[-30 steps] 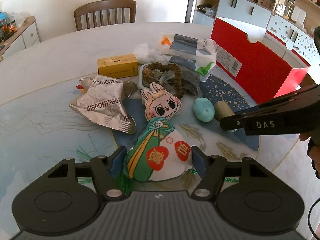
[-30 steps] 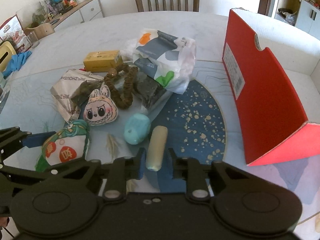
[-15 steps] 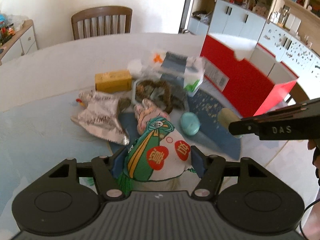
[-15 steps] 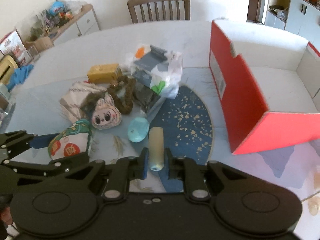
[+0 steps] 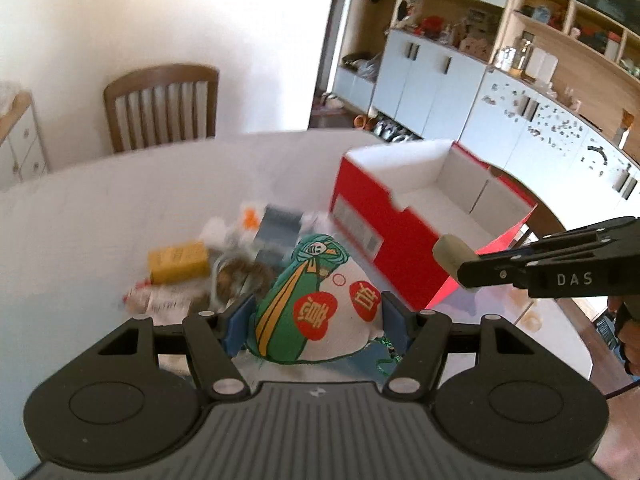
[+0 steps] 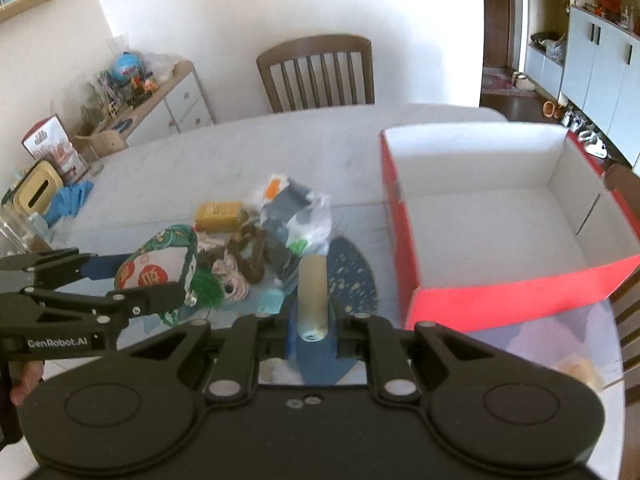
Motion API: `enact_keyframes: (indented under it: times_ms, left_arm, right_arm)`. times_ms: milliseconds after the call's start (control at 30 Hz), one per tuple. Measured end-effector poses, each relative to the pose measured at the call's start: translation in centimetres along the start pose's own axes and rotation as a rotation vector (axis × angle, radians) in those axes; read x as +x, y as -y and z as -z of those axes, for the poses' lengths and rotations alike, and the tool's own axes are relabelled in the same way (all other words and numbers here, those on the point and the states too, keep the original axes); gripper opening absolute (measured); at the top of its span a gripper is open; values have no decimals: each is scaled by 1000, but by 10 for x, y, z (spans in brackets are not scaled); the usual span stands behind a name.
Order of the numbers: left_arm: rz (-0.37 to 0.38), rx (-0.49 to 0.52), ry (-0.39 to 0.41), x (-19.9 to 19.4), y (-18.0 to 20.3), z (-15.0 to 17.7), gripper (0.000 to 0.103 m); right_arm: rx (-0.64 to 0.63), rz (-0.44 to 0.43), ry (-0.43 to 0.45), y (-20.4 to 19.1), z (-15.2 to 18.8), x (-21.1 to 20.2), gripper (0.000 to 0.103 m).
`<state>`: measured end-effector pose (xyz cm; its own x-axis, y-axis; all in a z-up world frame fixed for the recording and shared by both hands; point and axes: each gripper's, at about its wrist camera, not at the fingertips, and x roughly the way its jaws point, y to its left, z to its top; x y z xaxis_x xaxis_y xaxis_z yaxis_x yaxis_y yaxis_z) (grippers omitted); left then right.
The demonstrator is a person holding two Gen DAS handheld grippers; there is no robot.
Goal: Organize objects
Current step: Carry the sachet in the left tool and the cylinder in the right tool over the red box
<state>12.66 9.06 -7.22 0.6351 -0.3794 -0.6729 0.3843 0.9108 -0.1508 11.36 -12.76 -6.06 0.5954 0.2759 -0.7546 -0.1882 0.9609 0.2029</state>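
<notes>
My left gripper (image 5: 316, 320) is shut on a green and white cloth pouch (image 5: 316, 308) with red seals and holds it above the table. The pouch (image 6: 156, 268) also shows at the left of the right wrist view. My right gripper (image 6: 313, 332) is shut on a beige cylinder (image 6: 313, 292) and holds it lifted; the cylinder (image 5: 450, 254) shows at the right of the left wrist view. An open red box (image 6: 404, 220) with a white inside stands on the table to the right. The box (image 5: 384, 232) is beyond the pouch.
A pile lies on the table (image 6: 320, 140): a yellow box (image 6: 218, 214), a plastic bag (image 6: 296, 212), a brown ring (image 6: 252, 252), a doll face (image 6: 232, 280), a teal item (image 6: 272, 302). A chair (image 6: 316, 72) stands at the far side.
Both grippers have risen from the table, lifting the pouch and the cylinder. The red box's open inside has come into view.
</notes>
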Motion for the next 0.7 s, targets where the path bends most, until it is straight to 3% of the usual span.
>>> enact_keyframes:
  times_ms: [367,700]
  left_arm:
    - [15,17,29,9,51,-78,67]
    - [-9,50,21,59,117,-127,67]
  right_arm:
    - [-35,10,49,56,-30,-27,14]
    - [-37,29,53,126,-45,-32,14]
